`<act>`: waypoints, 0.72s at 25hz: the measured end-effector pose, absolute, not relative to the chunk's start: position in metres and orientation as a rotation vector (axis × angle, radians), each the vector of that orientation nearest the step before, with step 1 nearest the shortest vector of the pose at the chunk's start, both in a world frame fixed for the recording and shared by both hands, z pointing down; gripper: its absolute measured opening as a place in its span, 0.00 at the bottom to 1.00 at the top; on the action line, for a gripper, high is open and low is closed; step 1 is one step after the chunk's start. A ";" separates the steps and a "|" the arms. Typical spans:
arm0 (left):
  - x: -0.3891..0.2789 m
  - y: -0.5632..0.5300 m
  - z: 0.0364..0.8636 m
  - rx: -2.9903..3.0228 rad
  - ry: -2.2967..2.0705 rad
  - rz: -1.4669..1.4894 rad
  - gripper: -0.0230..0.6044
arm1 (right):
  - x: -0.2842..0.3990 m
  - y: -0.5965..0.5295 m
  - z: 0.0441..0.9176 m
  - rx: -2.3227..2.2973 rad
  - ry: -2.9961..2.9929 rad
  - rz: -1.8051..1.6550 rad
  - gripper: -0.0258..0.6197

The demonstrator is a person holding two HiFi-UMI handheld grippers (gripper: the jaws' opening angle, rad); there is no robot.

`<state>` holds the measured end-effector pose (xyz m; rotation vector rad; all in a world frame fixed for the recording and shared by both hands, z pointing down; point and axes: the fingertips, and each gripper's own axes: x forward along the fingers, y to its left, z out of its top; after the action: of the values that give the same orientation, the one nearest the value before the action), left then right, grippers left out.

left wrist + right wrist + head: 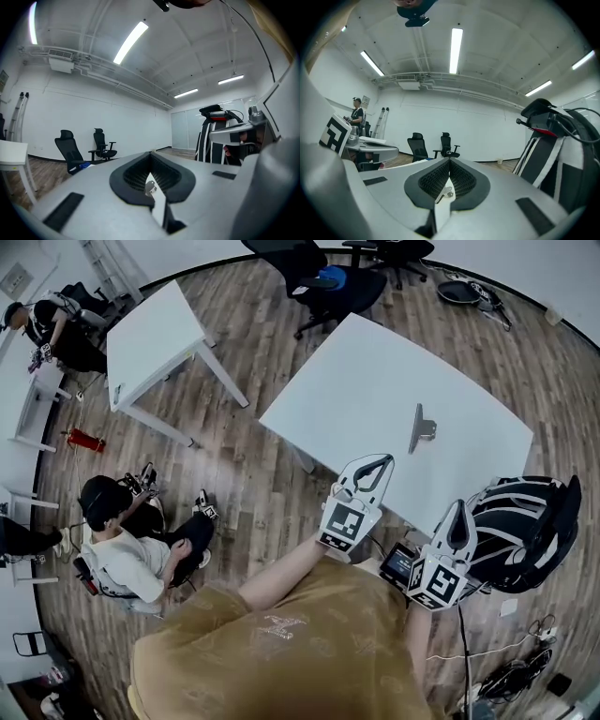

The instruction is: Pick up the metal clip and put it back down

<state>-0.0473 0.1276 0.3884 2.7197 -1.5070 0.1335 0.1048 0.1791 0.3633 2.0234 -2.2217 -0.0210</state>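
**A:** Head view first. Where's the task's thing?

**B:** The metal clip lies on the white table, off centre toward the table's right corner. Nothing touches it.

**A:** And the tools?

**B:** The left gripper sits over the table's near edge and points inward across the top. The right gripper is by that same near edge, further right. Both are well short of the clip. Black office chairs stand past the table's far edge.

**A:** Left gripper view?

**B:** The jaws are clenched, tips meeting, with nothing pinched between them. Through the hollow left by the ribbed pads you can see the clip out on the tabletop, beyond the tips. The chairs show past the table's far side.

**A:** Right gripper view?

**B:** Much the same. The jaws are pressed together and empty, and the clip is small in the hollow between the pads, resting on the table ahead. The left gripper shows at the table's left, level with this one.
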 end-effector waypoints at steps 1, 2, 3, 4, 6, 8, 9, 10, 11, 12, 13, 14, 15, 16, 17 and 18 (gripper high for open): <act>-0.048 0.125 0.389 2.721 -1.500 0.132 0.05 | 0.103 0.177 0.364 2.027 -2.216 -0.021 0.05; -0.049 0.123 0.390 2.722 -1.493 0.129 0.05 | 0.102 0.176 0.364 2.028 -2.211 -0.021 0.05; -0.049 0.120 0.391 2.722 -1.486 0.126 0.05 | 0.101 0.175 0.365 2.028 -2.206 -0.023 0.05; -0.050 0.118 0.392 2.721 -1.480 0.122 0.05 | 0.101 0.173 0.365 2.029 -2.201 -0.023 0.05; -0.050 0.113 0.393 2.721 -1.470 0.114 0.05 | 0.100 0.170 0.365 2.035 -2.190 -0.021 0.05; -0.049 0.109 0.393 2.721 -1.458 0.109 0.05 | 0.101 0.167 0.365 2.043 -2.178 -0.016 0.05; -0.048 0.107 0.392 2.722 -1.453 0.106 0.05 | 0.102 0.166 0.365 2.044 -2.172 -0.013 0.05; -0.048 0.105 0.392 2.723 -1.451 0.101 0.05 | 0.103 0.164 0.366 2.043 -2.169 -0.011 0.05; -0.047 0.103 0.391 2.723 -1.452 0.095 0.05 | 0.104 0.161 0.366 2.039 -2.169 -0.010 0.05; -0.048 0.100 0.391 2.721 -1.457 0.090 0.05 | 0.104 0.157 0.367 2.034 -2.172 -0.010 0.05; -0.049 0.097 0.391 2.718 -1.464 0.089 0.05 | 0.103 0.154 0.367 2.028 -2.177 -0.011 0.05; -0.050 0.094 0.391 2.714 -1.471 0.091 0.05 | 0.102 0.150 0.367 2.023 -2.182 -0.010 0.05; -0.051 0.091 0.392 2.710 -1.475 0.095 0.05 | 0.101 0.147 0.368 2.019 -2.186 -0.007 0.05; -0.050 0.088 0.393 2.708 -1.477 0.100 0.05 | 0.102 0.143 0.369 2.017 -2.189 -0.003 0.05; -0.049 0.084 0.394 2.706 -1.477 0.105 0.05 | 0.103 0.139 0.370 2.015 -2.191 0.001 0.05; -0.048 0.081 0.394 2.705 -1.476 0.110 0.05 | 0.105 0.135 0.371 2.014 -2.192 0.004 0.05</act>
<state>-0.0476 0.0808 0.3945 2.7050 -1.4760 0.1102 0.1047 0.1347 0.3706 2.0143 -2.1923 0.0039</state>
